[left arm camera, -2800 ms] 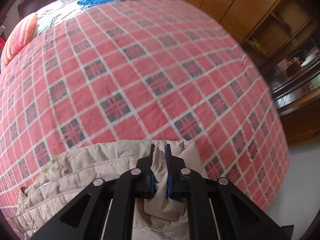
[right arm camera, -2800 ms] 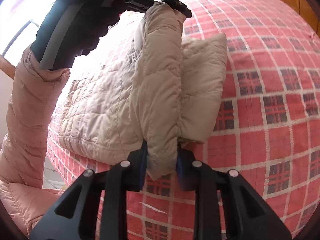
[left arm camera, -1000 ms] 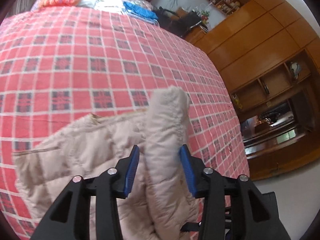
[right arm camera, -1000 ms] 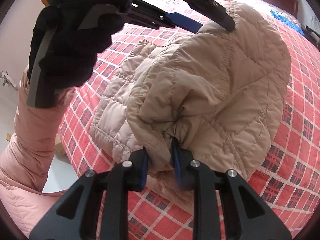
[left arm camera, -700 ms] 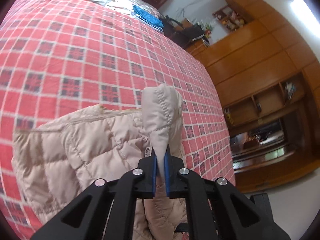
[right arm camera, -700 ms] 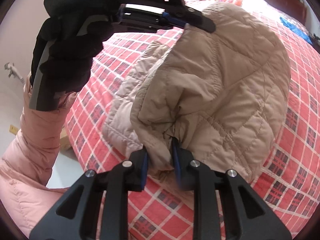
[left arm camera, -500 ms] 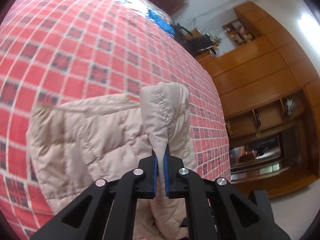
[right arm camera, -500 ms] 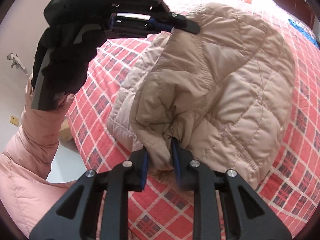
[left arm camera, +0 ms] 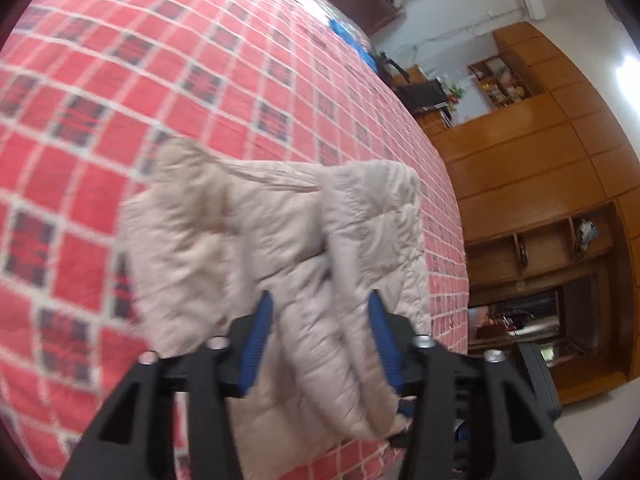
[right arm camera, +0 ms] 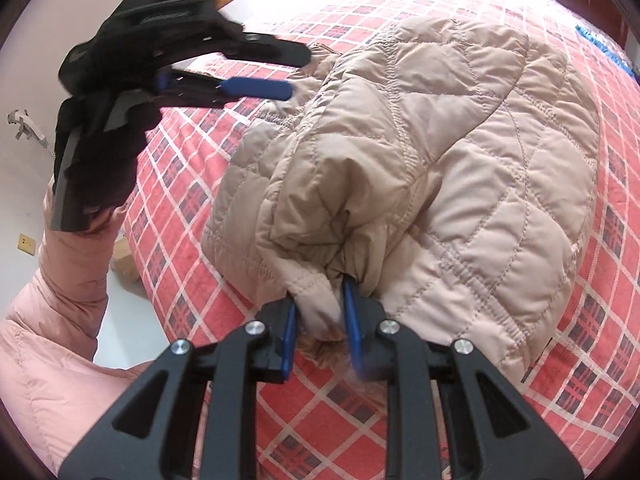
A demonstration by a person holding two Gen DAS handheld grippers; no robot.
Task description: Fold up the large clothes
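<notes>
— Right wrist view first: where is the jacket?

— I see the beige quilted jacket point(right arm camera: 460, 152) lying bunched on the bed point(right arm camera: 592, 368), on its red checked cover. My right claw point(right arm camera: 322, 332) grips a thick fold at the jacket's near edge, blue pads pressed into the cloth from both sides.

— And your other claw?

— From that same view my left claw point(right arm camera: 288, 70) hangs above the far side of the jacket, its jaws spread wide with nothing between them. A black glove point(right arm camera: 100, 152) holds it, with a pink padded sleeve point(right arm camera: 56, 304) below the glove. On the left wrist camera the left claw point(left arm camera: 320, 320) shows its blue pads point(left arm camera: 256, 340) well apart; a ridge of the jacket point(left arm camera: 280, 240) runs between them, but neither pad presses on it. That picture is blurred, so I cannot say whether the cloth brushes a pad.

— What lies around the bed?

— Beyond the far edge I see a wooden wardrobe point(left arm camera: 540, 152) with open shelves, and something blue point(left arm camera: 348, 36) lies at the far end of the cover. Near the bed's side, low down on the floor, a small cardboard box point(right arm camera: 124, 264) sits by the white wall
</notes>
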